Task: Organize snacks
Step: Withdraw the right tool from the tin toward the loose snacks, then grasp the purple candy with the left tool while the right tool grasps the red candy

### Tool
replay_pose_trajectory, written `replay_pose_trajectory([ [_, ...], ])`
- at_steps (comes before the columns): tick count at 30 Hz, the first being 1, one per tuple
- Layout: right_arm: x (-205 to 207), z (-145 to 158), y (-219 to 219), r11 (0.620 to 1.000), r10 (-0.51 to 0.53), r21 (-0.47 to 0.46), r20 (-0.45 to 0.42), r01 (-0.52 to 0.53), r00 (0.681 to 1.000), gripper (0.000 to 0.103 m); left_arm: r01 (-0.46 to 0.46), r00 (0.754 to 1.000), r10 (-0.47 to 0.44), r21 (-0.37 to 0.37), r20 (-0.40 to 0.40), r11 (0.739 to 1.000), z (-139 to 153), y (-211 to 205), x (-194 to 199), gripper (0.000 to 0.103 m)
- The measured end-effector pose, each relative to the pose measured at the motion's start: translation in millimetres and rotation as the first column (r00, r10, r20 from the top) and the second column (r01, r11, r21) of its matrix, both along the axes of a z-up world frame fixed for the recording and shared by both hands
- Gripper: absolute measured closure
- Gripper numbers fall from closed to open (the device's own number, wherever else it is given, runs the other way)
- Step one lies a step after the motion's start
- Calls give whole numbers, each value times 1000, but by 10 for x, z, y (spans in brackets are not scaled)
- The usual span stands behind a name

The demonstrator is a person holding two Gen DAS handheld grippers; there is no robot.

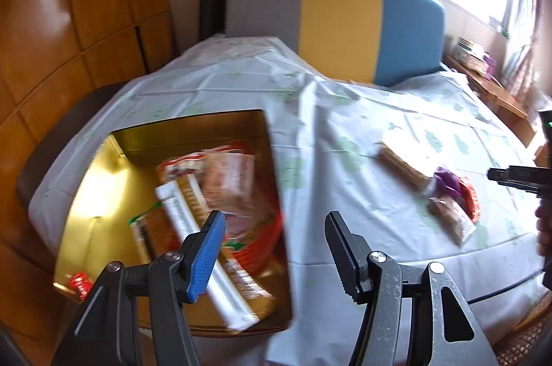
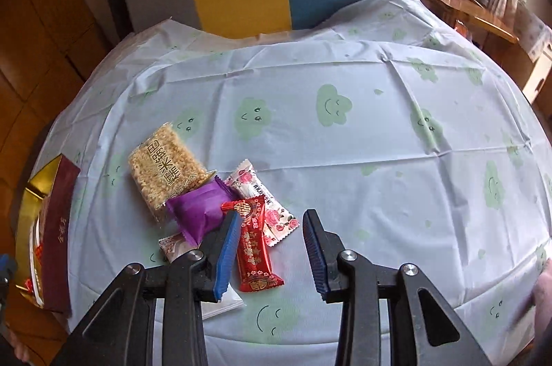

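Gold tin, lower left of the left wrist view: several snack packets. Left gripper, jaws apart, empty. Right gripper, jaws apart, over red packet.

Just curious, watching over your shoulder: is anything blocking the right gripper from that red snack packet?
Nothing visible does. The right gripper hangs open just above the red packet, jaws spread, left jaw overlapping the packet's edge. The purple packet lies beside it.

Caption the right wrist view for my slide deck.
Open right tongs hover over a red snack packet among loose snacks on the cloud-print tablecloth.
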State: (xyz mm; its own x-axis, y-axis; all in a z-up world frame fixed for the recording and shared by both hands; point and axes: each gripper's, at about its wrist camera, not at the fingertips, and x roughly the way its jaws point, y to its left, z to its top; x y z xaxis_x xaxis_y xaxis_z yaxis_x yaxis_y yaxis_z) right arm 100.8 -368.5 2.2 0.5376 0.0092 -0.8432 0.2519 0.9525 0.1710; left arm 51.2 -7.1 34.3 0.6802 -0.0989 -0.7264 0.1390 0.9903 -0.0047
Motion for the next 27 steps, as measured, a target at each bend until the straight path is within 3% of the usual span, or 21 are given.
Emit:
replay_pose_trajectory([
  [5,18,-37,-64,999,-36,31,-17,37,999,65,80,995,-82,-38,-56,996,-43,-386,117,42],
  [14,25,-89,-47,996,-13,90,-47,18,999,65,149,979,-153,-32,-135,988,-256,-899,309,42],
  [19,36,-126,-34,993,-3,117,-62,10,998,65,222,956,-229,-57,-186,973,-392,-1089,344,49],
  [27,100,-295,105,990,64,134,-134,-45,989,65,295,929,-309,-99,-204,951,-419,-1412,497,50],
])
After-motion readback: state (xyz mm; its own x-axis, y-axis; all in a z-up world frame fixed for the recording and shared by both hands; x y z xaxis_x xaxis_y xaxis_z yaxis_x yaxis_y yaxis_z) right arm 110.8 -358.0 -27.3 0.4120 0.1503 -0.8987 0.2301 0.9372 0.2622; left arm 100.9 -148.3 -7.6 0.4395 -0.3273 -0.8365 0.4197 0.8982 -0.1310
